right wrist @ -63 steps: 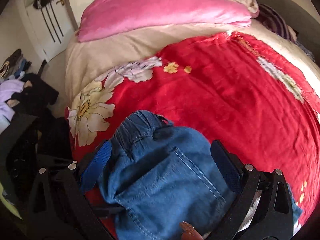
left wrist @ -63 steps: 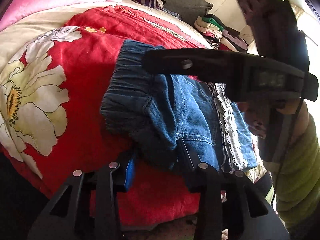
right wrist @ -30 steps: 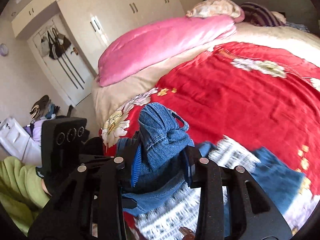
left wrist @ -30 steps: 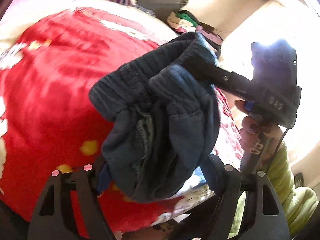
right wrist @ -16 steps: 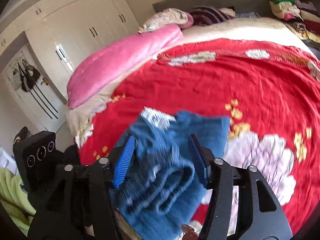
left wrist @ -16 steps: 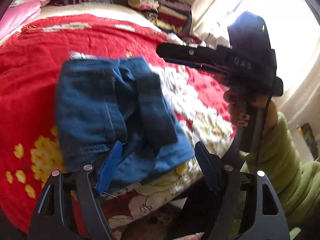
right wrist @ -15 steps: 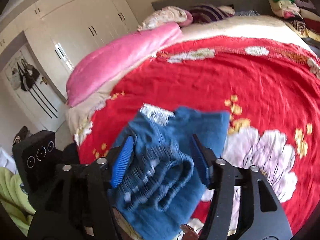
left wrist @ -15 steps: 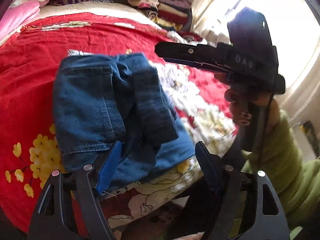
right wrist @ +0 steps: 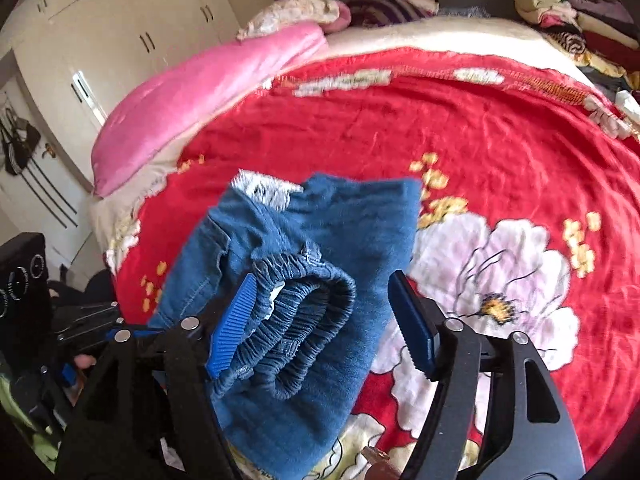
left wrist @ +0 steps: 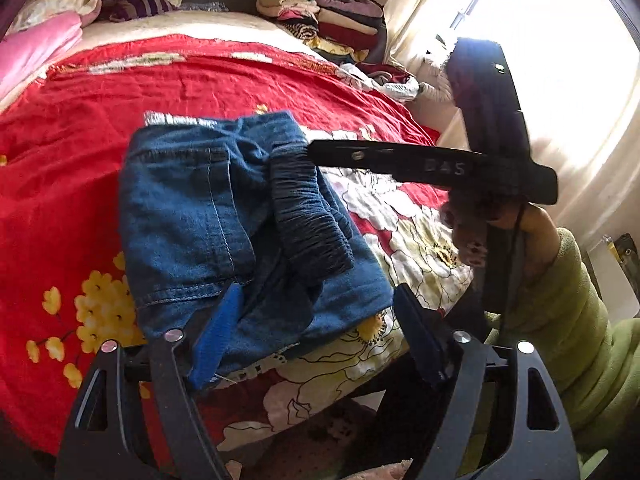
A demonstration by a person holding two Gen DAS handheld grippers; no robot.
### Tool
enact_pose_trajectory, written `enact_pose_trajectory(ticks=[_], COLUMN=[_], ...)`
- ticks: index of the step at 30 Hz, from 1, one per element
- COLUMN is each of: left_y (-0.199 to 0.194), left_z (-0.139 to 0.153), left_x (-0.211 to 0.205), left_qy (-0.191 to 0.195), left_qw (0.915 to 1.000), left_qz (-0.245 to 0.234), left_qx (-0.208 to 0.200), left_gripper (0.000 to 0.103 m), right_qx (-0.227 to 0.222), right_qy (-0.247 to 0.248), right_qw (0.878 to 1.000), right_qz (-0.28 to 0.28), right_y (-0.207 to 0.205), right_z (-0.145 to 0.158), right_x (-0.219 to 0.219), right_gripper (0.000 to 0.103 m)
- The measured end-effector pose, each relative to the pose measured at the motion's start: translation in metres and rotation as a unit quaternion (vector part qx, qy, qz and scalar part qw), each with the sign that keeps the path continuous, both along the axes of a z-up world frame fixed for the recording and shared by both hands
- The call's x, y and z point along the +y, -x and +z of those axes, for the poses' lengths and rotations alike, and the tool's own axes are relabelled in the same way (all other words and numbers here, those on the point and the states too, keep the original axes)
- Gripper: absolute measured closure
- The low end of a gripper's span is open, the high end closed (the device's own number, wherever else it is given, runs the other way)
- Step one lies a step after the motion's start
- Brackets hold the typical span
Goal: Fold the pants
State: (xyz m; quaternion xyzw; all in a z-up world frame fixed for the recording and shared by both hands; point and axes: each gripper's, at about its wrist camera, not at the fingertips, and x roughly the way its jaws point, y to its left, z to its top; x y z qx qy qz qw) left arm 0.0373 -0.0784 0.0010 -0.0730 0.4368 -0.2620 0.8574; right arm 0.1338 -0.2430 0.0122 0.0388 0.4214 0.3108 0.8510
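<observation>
Folded blue denim pants [left wrist: 192, 208] lie in a bundle on the red flowered bedspread [left wrist: 60, 160], near the bed's front edge. Their gathered elastic waistband [right wrist: 304, 300] is on top. My right gripper [right wrist: 322, 324] straddles the waistband with its jaws opening; the left blue pad [right wrist: 232, 324] is beside the elastic and the right pad stands clear. My left gripper [left wrist: 316, 336] sits at the bundle's near edge, jaws also opening, denim between them but not pinched. The right tool's black housing [left wrist: 440, 168] reaches in from the right in the left wrist view.
A pink quilt [right wrist: 208, 92] and pillows lie at the head of the bed. A stack of folded clothes [left wrist: 320, 12] stands at the far corner by a bright window. A person's green sleeve [left wrist: 560, 300] is at the right. White wardrobe doors [right wrist: 120, 40] are behind.
A second ago the pants hung bunched in both grippers above the bed. Now they lie on the bedspread, and the right jaws have spread off the waistband.
</observation>
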Motion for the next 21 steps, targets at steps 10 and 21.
enact_pose_trajectory(ticks=[10, 21], left_y=[0.007, -0.007], left_z=[0.018, 0.026], left_x=[0.005, 0.025], left_qy=[-0.026, -0.049], left_qw=[0.9991, 0.997], left_qz=[0.014, 0.046], left_qx=[-0.03, -0.038], left_gripper=[0.01, 0.006], right_qx=[-0.048, -0.096], right_qy=[-0.056, -0.033], right_qw=[0.997, 0.994], right_qz=[-0.032, -0.035], right_y=[0.03, 0.073], right_z=[0.039, 0.053], right_x=[-0.031, -0.037], right_gripper=[0.012, 0.009])
